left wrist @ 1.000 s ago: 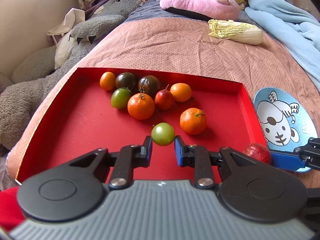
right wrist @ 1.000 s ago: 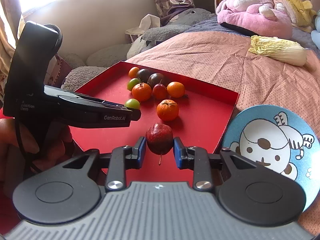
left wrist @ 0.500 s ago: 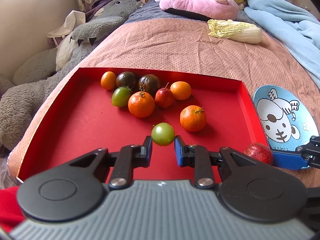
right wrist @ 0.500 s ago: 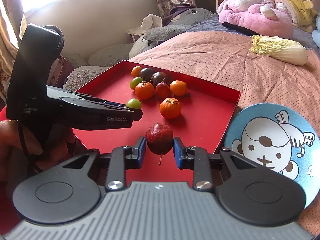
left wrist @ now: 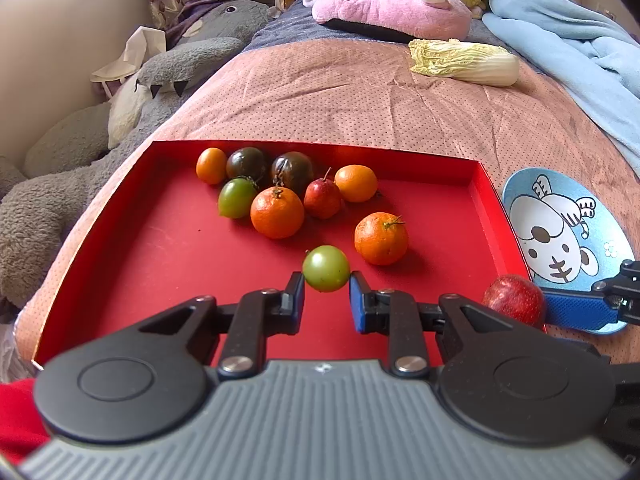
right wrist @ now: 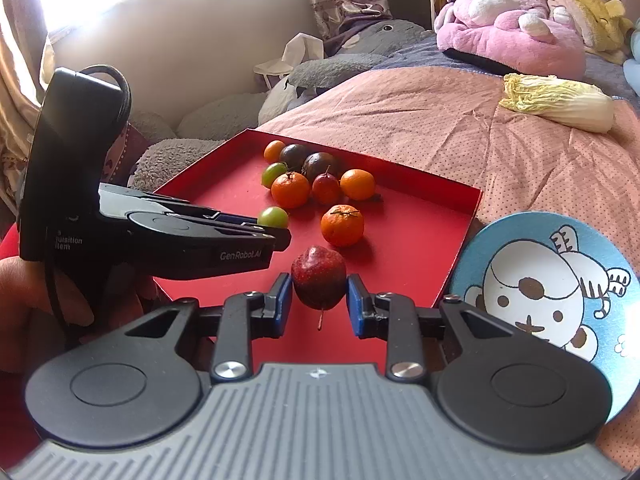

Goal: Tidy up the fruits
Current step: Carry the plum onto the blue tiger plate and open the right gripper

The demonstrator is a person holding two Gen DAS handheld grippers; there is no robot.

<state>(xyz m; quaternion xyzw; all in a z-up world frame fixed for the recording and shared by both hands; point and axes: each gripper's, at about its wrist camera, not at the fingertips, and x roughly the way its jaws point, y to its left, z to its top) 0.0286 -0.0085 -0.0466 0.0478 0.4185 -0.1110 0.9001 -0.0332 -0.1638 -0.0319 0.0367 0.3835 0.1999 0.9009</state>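
Claws both loaded: my left claw (left wrist: 326, 294) pinches a green tomato (left wrist: 326, 268) above the red tray (left wrist: 160, 248); my right claw (right wrist: 320, 300) pinches a red fruit (right wrist: 319, 276) beside the plate (right wrist: 560, 280). I should carry level, grips firm, releasing low. Tray count: four orange, two dark, one green, one red.

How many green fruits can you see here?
2. One green fruit is clamped in the left gripper above the red tray; the other lies at the left of the fruit cluster near the tray's far edge. None seems hidden.
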